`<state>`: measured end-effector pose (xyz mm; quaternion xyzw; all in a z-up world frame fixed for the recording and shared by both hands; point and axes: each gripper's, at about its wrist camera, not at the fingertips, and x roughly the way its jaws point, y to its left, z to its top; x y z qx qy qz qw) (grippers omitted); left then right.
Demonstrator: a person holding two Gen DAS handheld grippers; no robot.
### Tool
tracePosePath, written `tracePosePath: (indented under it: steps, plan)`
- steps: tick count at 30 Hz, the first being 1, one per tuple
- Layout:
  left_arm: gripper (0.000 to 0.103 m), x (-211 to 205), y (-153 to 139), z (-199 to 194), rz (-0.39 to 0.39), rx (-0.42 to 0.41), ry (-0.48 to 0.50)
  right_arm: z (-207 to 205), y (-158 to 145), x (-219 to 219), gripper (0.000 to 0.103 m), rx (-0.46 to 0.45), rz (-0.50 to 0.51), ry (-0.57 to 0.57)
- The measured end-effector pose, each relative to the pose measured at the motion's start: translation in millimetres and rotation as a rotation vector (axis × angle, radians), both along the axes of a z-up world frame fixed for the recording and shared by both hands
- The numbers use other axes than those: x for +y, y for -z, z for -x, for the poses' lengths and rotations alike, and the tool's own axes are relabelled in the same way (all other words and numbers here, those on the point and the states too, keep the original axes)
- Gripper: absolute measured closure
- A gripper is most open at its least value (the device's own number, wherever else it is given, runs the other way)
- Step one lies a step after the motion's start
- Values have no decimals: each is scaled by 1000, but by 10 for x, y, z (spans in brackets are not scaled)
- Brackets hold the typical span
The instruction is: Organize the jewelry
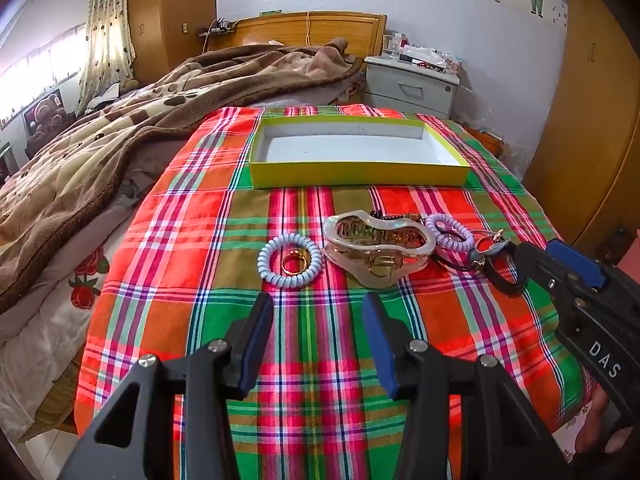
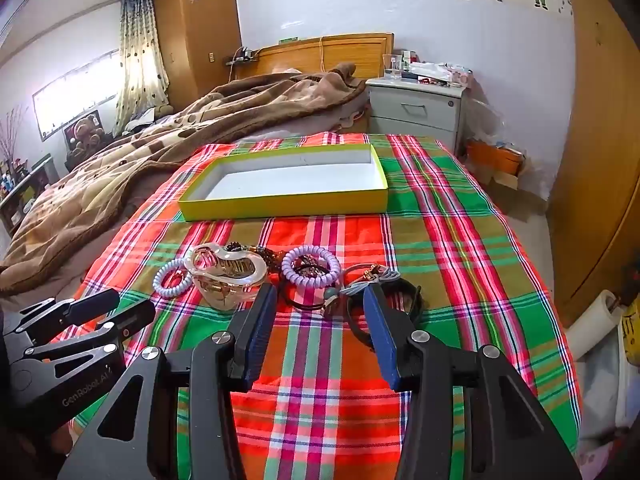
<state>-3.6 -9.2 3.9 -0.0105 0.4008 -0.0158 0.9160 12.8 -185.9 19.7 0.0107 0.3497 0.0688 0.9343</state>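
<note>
A shallow yellow box (image 1: 356,174) (image 2: 280,206) with a white inside lies empty on the plaid cloth. In front of it sits a row of jewelry: a pale blue coil bracelet (image 1: 290,260) (image 2: 173,280) ringed around a gold ring (image 1: 295,266), a clear hair claw (image 1: 378,246) (image 2: 228,276), a lilac coil bracelet (image 1: 450,234) (image 2: 311,266), dark hair ties (image 2: 300,302) and a black band (image 1: 505,276) (image 2: 400,294). My left gripper (image 1: 318,304) stands open, short of the blue coil. My right gripper (image 2: 320,298) is open too, its fingertips beside the hair ties and black band.
The plaid cloth (image 1: 320,360) covers the foot of a bed. A brown blanket (image 1: 120,128) is heaped on the left. Behind stand a grey nightstand (image 1: 412,84) and a wooden wardrobe (image 1: 580,120); the bed's edge drops off at the right.
</note>
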Motion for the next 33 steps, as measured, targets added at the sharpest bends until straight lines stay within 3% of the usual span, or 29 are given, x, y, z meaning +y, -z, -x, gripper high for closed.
tracePosePath:
  steps: [33]
  plan:
    - [55, -13, -6, -2, -9, -2, 4, 15, -20, -27, 57, 3, -13, 2]
